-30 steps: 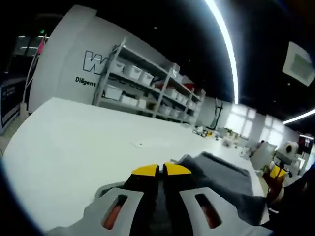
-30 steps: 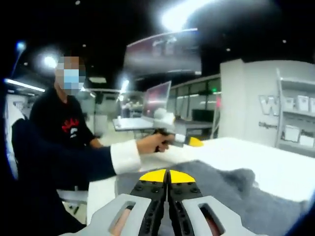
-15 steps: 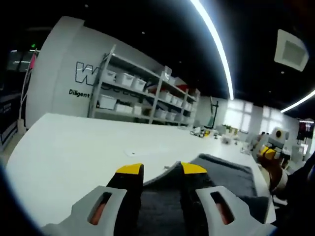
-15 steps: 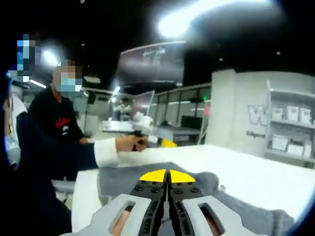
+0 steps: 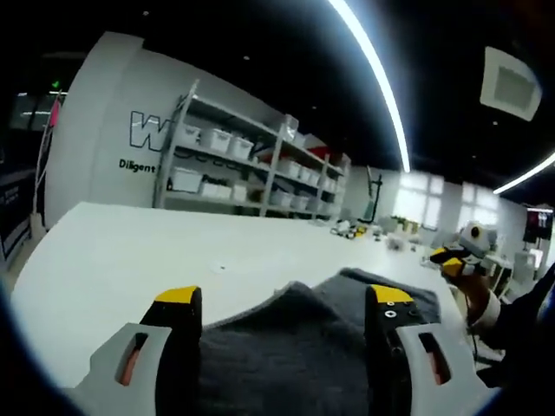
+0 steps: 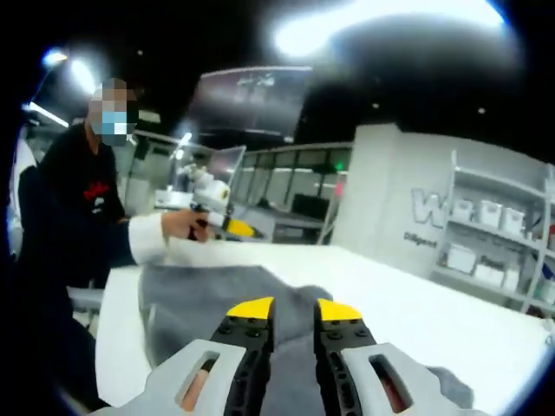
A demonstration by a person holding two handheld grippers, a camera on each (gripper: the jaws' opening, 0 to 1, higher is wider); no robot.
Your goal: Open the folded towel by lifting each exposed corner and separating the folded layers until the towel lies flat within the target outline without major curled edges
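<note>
A dark grey towel [image 5: 295, 347] lies on the white table [image 5: 113, 260], with a raised fold at its near edge. My left gripper [image 5: 284, 299] stands wide open over that fold, with its yellow-tipped jaws on either side and apart from the cloth. In the right gripper view the towel [image 6: 208, 295] spreads toward the person. My right gripper [image 6: 295, 309] hangs just above it with its jaws a little apart and grey cloth showing through the gap. The left gripper [image 6: 234, 228] shows far across the towel, and the right gripper [image 5: 453, 260] shows at the towel's far end.
Metal shelves with white bins [image 5: 234, 165] stand along the wall behind the table. A person in a dark top [image 6: 78, 217] sits at the table's end, with a white cuff [image 6: 143, 243] near the towel. A small speck [image 5: 215, 267] lies on the table.
My left gripper went from shut on the towel's fold to wide open, and the fold has dropped. My right gripper's jaws have parted slightly. Both views shifted with the hands.
</note>
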